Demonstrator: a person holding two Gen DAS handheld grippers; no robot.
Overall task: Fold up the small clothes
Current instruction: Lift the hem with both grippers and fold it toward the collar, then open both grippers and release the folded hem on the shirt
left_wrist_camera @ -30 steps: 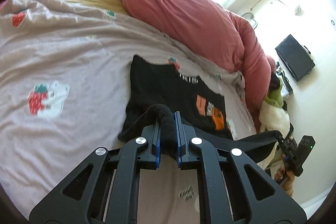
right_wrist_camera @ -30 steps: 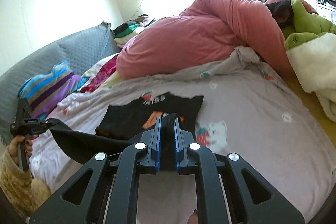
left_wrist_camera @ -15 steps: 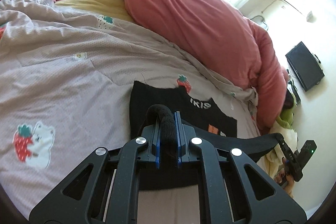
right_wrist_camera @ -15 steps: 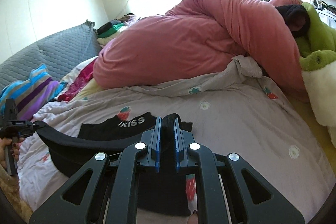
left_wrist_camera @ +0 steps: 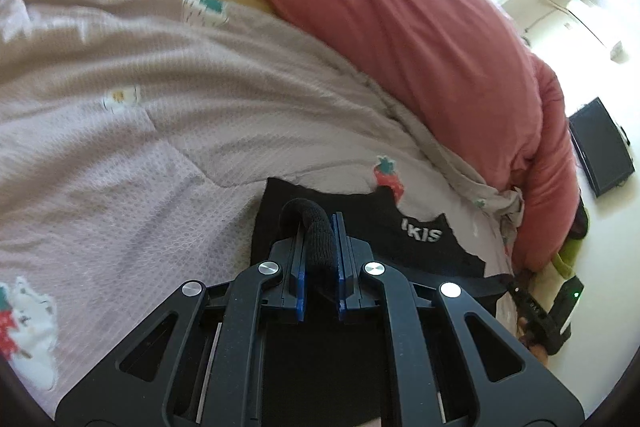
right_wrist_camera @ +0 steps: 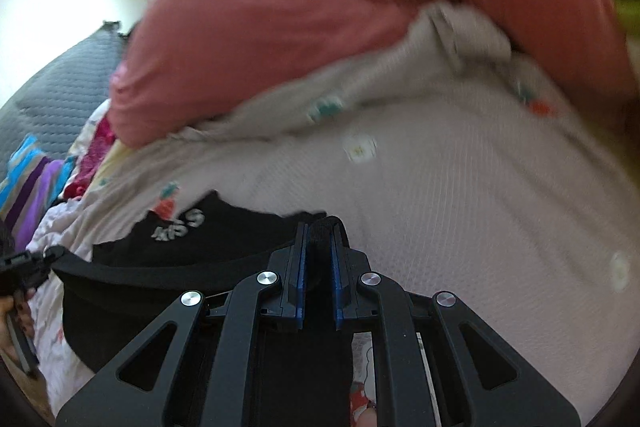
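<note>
A small black garment (left_wrist_camera: 360, 227) with white lettering lies on the pale printed bedsheet (left_wrist_camera: 140, 115). Its near edge is lifted and stretched between both grippers, folding over the part that lies flat. My left gripper (left_wrist_camera: 319, 227) is shut on one black corner, which bulges up between the blue pads. My right gripper (right_wrist_camera: 319, 235) is shut on the other corner of the black garment (right_wrist_camera: 208, 239). In the left wrist view, the right gripper (left_wrist_camera: 532, 303) shows at the far right. In the right wrist view, the left gripper (right_wrist_camera: 24, 263) shows at the far left, in a hand.
A big pink duvet (left_wrist_camera: 420, 27) is bunched along the far side of the bed. Striped and red pillows (right_wrist_camera: 32, 183) lie by a grey headboard (right_wrist_camera: 68, 79). A dark screen (left_wrist_camera: 600, 147) stands on the floor at the right, past a green plush toy (left_wrist_camera: 572, 251).
Both grippers have moved forward and down over the bed, carrying the lifted edge across the garment. Most of the print is now covered; only the white lettering shows.
</note>
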